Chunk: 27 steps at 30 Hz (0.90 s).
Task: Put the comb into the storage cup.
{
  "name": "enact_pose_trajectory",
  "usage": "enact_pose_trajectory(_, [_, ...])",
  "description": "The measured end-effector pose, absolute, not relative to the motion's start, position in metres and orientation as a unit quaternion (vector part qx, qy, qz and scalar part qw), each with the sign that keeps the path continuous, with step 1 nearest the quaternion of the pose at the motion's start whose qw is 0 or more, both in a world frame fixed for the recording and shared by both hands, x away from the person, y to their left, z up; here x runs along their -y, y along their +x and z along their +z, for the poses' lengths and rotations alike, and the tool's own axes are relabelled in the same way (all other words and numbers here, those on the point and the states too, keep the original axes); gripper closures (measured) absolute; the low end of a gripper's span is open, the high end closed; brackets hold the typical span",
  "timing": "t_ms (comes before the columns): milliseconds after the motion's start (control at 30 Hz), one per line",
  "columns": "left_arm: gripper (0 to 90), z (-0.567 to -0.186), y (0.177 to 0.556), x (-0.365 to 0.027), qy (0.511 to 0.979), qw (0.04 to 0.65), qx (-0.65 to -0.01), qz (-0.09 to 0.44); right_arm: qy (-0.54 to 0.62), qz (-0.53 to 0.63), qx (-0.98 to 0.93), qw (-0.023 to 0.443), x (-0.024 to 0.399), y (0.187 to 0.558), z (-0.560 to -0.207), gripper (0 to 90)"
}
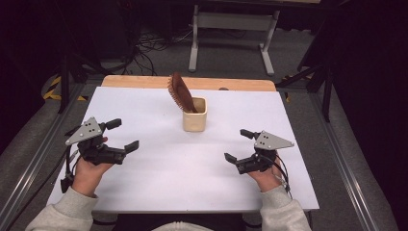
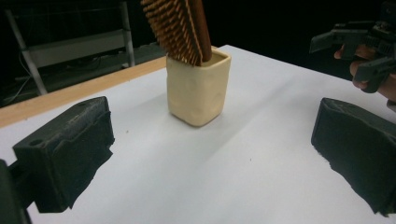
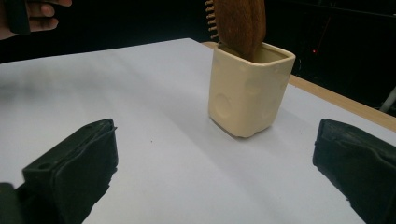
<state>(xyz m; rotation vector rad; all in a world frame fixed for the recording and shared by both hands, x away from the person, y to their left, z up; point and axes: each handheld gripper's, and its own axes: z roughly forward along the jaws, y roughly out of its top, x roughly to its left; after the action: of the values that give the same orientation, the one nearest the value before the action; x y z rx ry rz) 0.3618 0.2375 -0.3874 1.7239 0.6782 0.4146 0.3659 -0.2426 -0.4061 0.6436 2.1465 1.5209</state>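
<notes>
Cream-coloured, the cup (image 1: pixel 195 114) stands mid-worktop (image 1: pixel 159 183) from above, a wooden hairbrush (image 1: pixel 182 92) leaning in it, left tongs (image 1: pixel 122 134) and right tongs (image 1: pixel 236 145) apart, holding nothing. Each tongs view shows cup (image 2: pixel 198 86) (image 3: pixel 247 91) ahead between gaping jaws.

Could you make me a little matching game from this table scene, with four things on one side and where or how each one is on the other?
Things:
1. hairbrush
2. cream cup
3. left gripper
4. right gripper

States:
a. open, held at the table's right side
b. stands upright near the table's middle
c. leans in the cup, bristle end up
d. open, held at the table's left side

Pairs: 1-c, 2-b, 3-d, 4-a
</notes>
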Motion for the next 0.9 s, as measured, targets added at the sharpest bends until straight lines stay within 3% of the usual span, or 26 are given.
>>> enact_pose_trajectory(667, [0.2, -0.462, 0.35, -0.265, 0.738, 0.575, -0.322, 0.148, 0.239, 0.545, -0.775, 0.214, 0.257, 0.357, -0.425, 0.4])
enact_pose_trajectory(900, [0.2, -0.472, 0.348, -0.262, 0.746, 0.561, -0.319, 0.167, 0.244, 0.542, -0.775, 0.215, 0.26, 0.353, -0.435, 0.4])
